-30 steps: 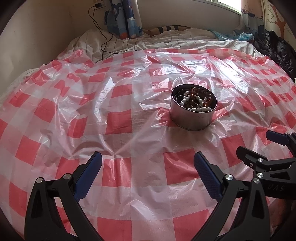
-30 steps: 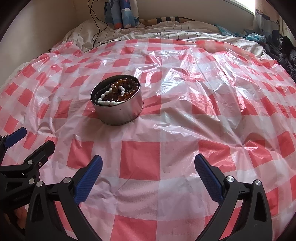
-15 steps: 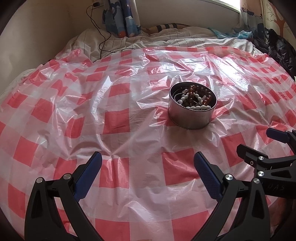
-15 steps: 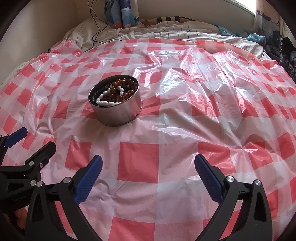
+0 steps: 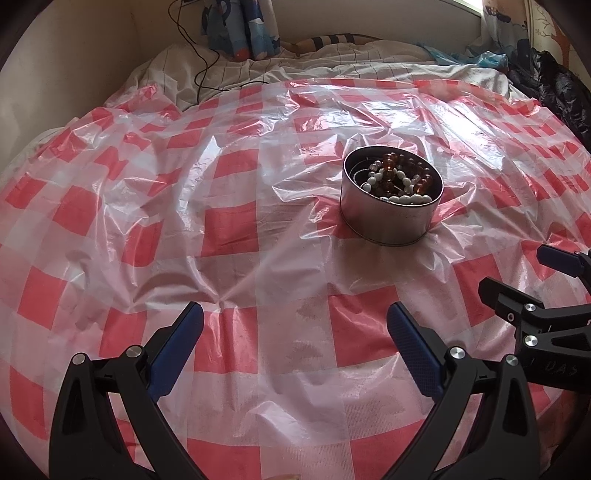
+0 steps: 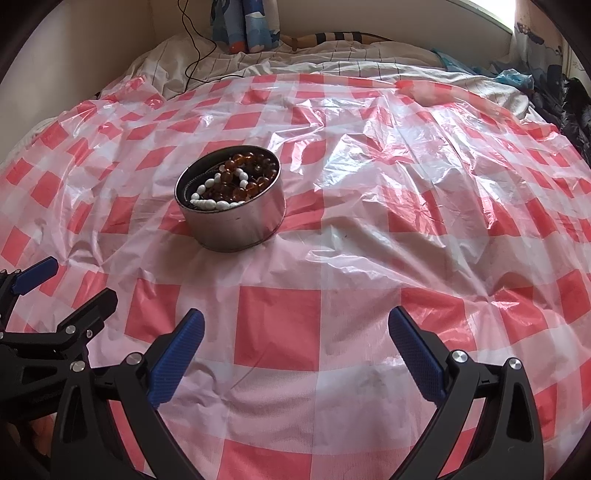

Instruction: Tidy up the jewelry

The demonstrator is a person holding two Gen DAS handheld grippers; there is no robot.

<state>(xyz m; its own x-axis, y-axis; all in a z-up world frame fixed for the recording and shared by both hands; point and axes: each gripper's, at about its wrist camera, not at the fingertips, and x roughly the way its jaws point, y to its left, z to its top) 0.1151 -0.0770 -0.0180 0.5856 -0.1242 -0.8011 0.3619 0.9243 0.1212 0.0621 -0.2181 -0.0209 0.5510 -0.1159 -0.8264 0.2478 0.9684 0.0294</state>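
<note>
While both tongs hover low over the bed, we see a red-and-white checked plastic sheet (image 5: 229,229) spread across it, crinkled and glossy. In the left wrist view, the left tongs (image 5: 294,328) occupy the lower centre of the frame, blue-padded jaws spread wide with nothing between them. The right tongs (image 5: 517,273) enter at the right edge of the same frame, also spread and empty.

We locate the round metal tin (image 5: 388,221) right of centre in the left wrist view and left of centre in the right wrist view. It rests upright on the sheet, well apart from both tongs. Inside it lie a string of white beads (image 6: 212,203) and a mass of amber-brown beads (image 6: 247,173), tangled together; we cannot tell how many separate pieces they form.

At the top of both frames we see a striped white bedsheet (image 6: 332,62), a black cable (image 5: 195,48) at upper left, and a blue patterned curtain (image 6: 243,22). Dark clothing (image 5: 557,96) lies at the upper right.
</note>
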